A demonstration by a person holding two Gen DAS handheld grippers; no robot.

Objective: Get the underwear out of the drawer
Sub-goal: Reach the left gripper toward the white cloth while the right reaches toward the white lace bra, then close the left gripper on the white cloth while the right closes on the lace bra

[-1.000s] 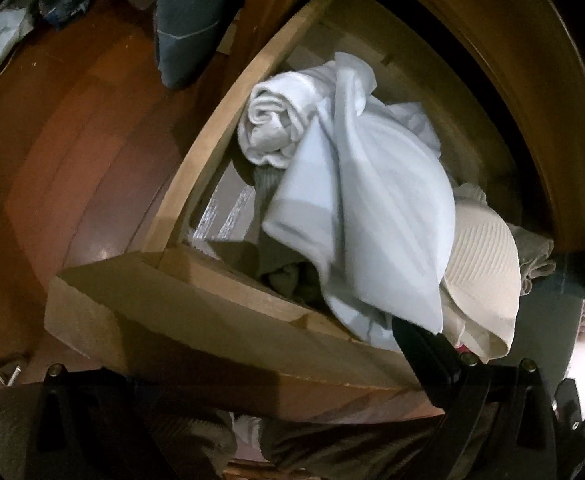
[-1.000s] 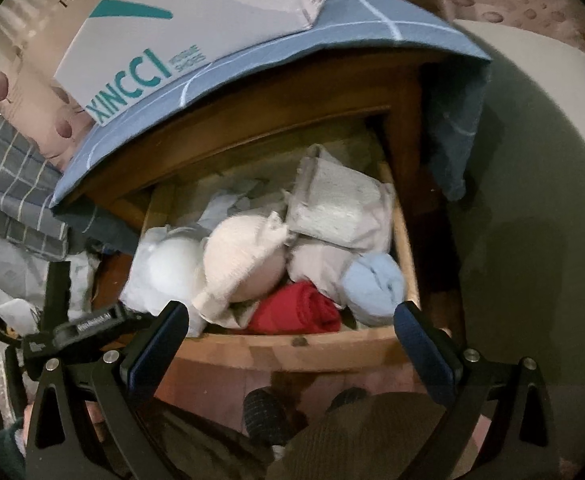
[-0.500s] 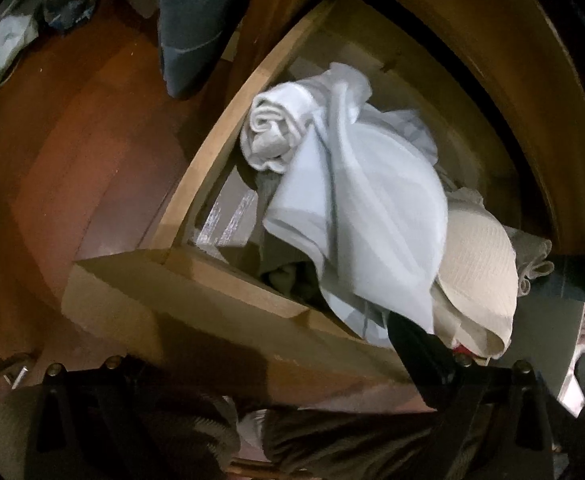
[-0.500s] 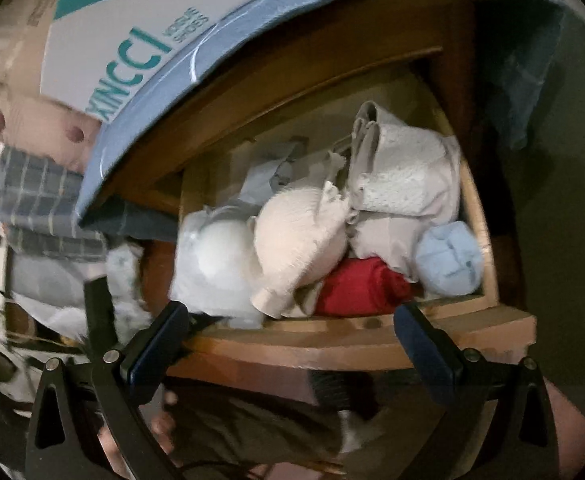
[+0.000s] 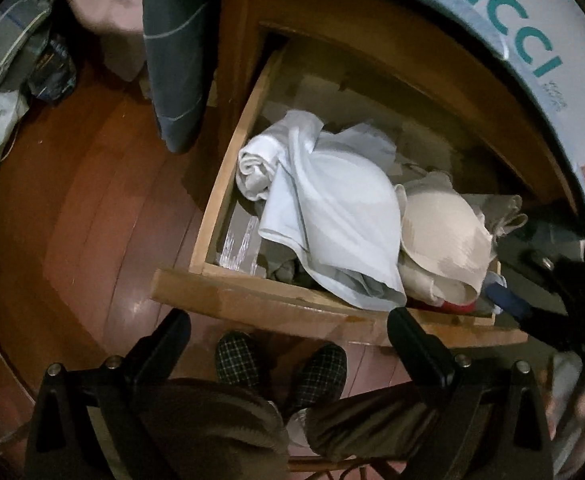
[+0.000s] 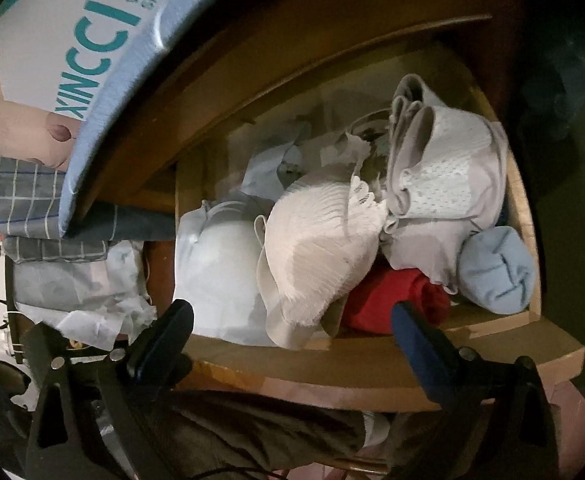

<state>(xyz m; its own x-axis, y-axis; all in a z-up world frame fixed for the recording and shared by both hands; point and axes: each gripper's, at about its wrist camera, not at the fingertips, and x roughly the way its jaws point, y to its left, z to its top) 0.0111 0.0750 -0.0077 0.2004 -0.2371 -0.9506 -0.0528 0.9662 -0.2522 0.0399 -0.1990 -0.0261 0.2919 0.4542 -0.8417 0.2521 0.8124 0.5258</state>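
Note:
The wooden drawer (image 5: 260, 296) (image 6: 372, 364) stands pulled out, packed with clothes. A pale blue-white cloth (image 5: 332, 216) (image 6: 216, 276) lies at its left, a cream ribbed bra cup (image 5: 440, 236) (image 6: 320, 248) beside it. A red roll (image 6: 392, 300), a light blue roll (image 6: 496, 272) and folded grey-white underwear (image 6: 448, 176) fill the right side. My left gripper (image 5: 288, 344) hangs open above the floor just before the drawer front. My right gripper (image 6: 292, 340) is open over the drawer's front edge, close above the bra cup and red roll; it also shows at the drawer's right (image 5: 532, 296).
A white shoe box (image 6: 76, 36) on a blue cloth (image 6: 132, 92) tops the cabinet. Folded checked fabrics (image 6: 28, 196) pile up at left. A person's checked slippers (image 5: 280, 364) and trouser legs stand on the red-brown wooden floor (image 5: 84, 220) before the drawer.
My left gripper has pulled back and up from the drawer, so the slippers and floor now show. My right gripper has moved in closer and lower over the drawer's clothes.

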